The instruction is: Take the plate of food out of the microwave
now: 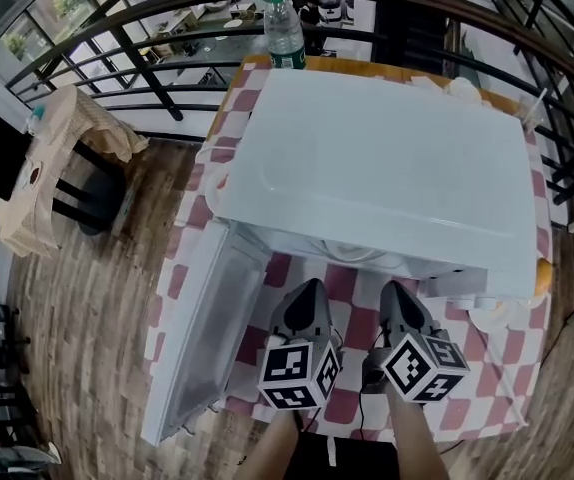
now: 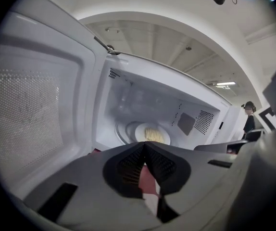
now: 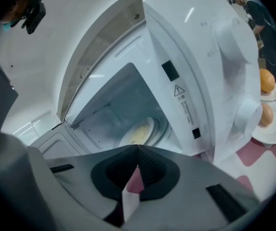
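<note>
at the far left a chair (image 1: 62, 158) draped in beige cloth stands on the wood floor, well apart from the table (image 1: 487, 388) with its red-and-white checked cloth. the white microwave (image 1: 387, 158) sits on that table, its door (image 1: 202, 328) swung wide open to the left, and a water bottle (image 1: 284, 33) stands behind it. the left gripper (image 1: 312, 290) hovers just in front of the open cavity, its jaws pressed together with nothing between them. the plate (image 2: 150, 134) sits inside the microwave on the round turntable, toward the middle of the cavity floor: it is a white, shallow, round plate carrying a flat heap of pale yellow food (image 2: 153, 135), too small to make out in detail. the right gripper (image 1: 392, 290) is beside the left one, also facing the cavity, jaws closed and empty, apart from the plate. to the right of the microwave, two round orange-brown items (image 3: 267, 81) rest on small white dishes (image 3: 272, 131) on the cloth.
</note>
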The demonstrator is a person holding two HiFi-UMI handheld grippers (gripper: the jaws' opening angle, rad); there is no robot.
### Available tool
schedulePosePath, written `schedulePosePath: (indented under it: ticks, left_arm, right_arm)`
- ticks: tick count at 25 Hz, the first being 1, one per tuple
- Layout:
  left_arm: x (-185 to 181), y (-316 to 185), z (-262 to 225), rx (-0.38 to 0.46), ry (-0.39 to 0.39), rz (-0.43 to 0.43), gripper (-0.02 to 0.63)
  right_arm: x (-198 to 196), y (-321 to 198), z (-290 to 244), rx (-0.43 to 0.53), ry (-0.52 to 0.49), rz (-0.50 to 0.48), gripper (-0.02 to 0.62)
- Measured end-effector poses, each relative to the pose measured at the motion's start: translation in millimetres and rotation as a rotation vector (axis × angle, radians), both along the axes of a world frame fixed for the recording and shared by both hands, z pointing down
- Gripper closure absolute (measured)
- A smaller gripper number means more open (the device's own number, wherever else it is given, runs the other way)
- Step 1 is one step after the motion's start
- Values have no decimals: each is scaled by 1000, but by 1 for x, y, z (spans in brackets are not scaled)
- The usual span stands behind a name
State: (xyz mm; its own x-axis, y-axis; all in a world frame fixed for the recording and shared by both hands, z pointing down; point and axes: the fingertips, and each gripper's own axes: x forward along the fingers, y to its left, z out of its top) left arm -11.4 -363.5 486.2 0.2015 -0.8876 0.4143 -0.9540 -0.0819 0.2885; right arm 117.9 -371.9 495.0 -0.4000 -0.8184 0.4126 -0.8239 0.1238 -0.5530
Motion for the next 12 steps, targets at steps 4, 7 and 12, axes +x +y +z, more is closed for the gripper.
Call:
schedulePosePath:
  ticks: [4, 7, 12]
  left_arm:
    - [2, -6, 6, -9, 14, 30, 600]
    - [2, -10, 14, -23, 20, 54, 600]
    - [1, -14, 20, -29, 22, 74, 600]
  right_arm:
    - [-3, -8, 7, -23, -32, 38, 603]
    - [-5, -16, 14, -42, -47, 72, 557]
    - [-9, -27, 22, -69, -68, 104, 554]
